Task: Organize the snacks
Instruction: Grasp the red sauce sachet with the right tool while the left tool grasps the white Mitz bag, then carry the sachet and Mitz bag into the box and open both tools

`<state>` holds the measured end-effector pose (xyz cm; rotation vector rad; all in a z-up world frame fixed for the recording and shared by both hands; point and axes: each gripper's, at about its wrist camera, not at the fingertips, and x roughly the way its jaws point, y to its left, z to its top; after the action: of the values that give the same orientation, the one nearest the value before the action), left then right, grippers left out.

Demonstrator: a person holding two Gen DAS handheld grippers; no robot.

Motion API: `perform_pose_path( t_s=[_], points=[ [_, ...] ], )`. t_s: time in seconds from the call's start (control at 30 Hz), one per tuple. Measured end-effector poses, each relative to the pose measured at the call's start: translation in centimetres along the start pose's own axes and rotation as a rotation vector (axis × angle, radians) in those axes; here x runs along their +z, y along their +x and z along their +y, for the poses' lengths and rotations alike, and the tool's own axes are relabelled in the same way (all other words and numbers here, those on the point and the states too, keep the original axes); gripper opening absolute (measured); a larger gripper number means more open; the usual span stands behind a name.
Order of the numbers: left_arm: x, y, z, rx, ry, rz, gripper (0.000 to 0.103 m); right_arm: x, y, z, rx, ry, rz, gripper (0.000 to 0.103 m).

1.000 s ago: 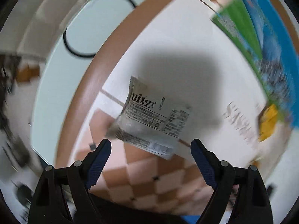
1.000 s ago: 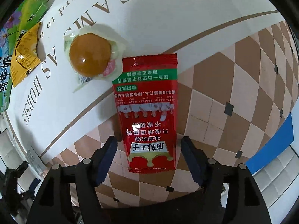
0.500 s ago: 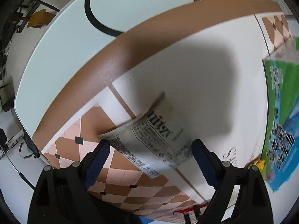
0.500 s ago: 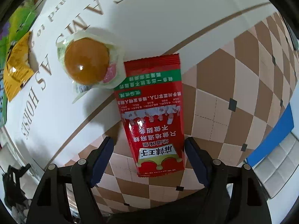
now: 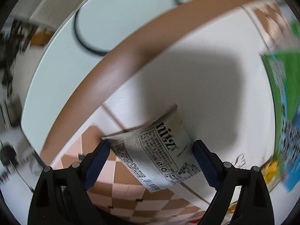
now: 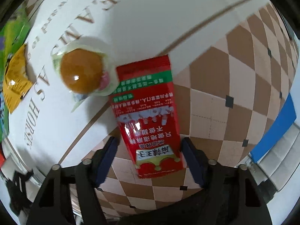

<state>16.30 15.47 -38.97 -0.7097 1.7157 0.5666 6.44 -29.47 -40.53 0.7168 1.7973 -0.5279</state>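
In the left wrist view a grey "nitz" snack packet (image 5: 159,150) lies on the tablecloth between the fingers of my open left gripper (image 5: 150,161); both pads stand at its edges. In the right wrist view a red snack packet (image 6: 148,116) lies flat on the tablecloth, its near end between the fingers of my open right gripper (image 6: 149,159). A round brown bun in clear wrap (image 6: 82,73) lies just left of the red packet's far end, overlapping its corner.
A yellow packet (image 6: 15,86) and a green and blue bag (image 5: 281,101) lie on the white cloth. The round table's pale rim (image 5: 56,75) and a black ring (image 5: 90,37) lie beyond the brown cloth border. A blue edge (image 6: 273,131) shows at the right.
My left gripper has moved in on the grey packet, which now lies between its pads. My right gripper has moved closer over the red packet.
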Motion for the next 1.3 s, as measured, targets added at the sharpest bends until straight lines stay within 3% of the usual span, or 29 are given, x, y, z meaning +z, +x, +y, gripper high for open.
perform_pose_path(
  t_s=[0.13, 0.3, 0.4, 0.5, 0.53, 0.7, 0.8, 0.97, 1.0, 1.07, 1.2, 1.3],
  points=[
    [-0.6, -0.1, -3.9, 0.066, 0.248, -0.064, 0.090, -0.3, -0.3, 1.4, -0.025, -0.077, -0.002, 0.066],
    [-4.1, 0.6, -8.6, 0.165, 0.584, -0.129, 0.090, -1.1, -0.5, 3.1, -0.058, -0.179, -0.004, 0.066],
    [-5.9, 1.0, -10.2, 0.227, 0.727, -0.167, 0.091, -1.8, -0.5, 4.4, -0.062, -0.260, 0.013, 0.066],
    [-5.7, 1.0, -10.2, 0.200, 0.690, -0.106, 0.090, -2.0, -1.2, 3.1, 0.009, -0.188, 0.024, 0.067],
    [-5.4, 0.9, -9.7, 0.223, 0.659, -0.092, 0.090, -1.9, -1.5, 2.5, 0.036, -0.155, 0.018, 0.068],
    [-2.5, 1.4, -6.8, 0.113, 0.401, -0.007, 0.091, -0.5, -1.7, 1.1, 0.102, -0.034, 0.033, 0.081],
    [-1.9, 2.2, -5.7, 0.123, 0.347, 0.025, 0.092, 0.2, -2.1, 2.2, 0.065, -0.045, 0.005, 0.084],
    [-2.0, 2.0, -7.6, 0.124, 0.371, -0.018, 0.090, -0.8, -2.4, 5.6, -0.030, -0.095, -0.039, 0.081],
    [-2.2, 1.9, -7.8, 0.125, 0.395, -0.037, 0.088, -1.0, -2.6, 6.1, -0.035, -0.108, -0.052, 0.075],
    [-3.6, 1.5, -8.4, 0.130, 0.464, -0.084, 0.069, -1.7, -3.2, 7.4, -0.047, -0.156, -0.072, 0.061],
    [-5.5, 1.6, -9.8, 0.185, 0.613, -0.138, 0.069, -2.6, -3.7, 8.9, -0.078, -0.211, -0.088, 0.057],
    [-6.3, 1.8, -10.1, 0.201, 0.666, -0.144, 0.069, -4.6, -3.7, 10.5, -0.082, -0.244, -0.099, 0.053]
  ],
)
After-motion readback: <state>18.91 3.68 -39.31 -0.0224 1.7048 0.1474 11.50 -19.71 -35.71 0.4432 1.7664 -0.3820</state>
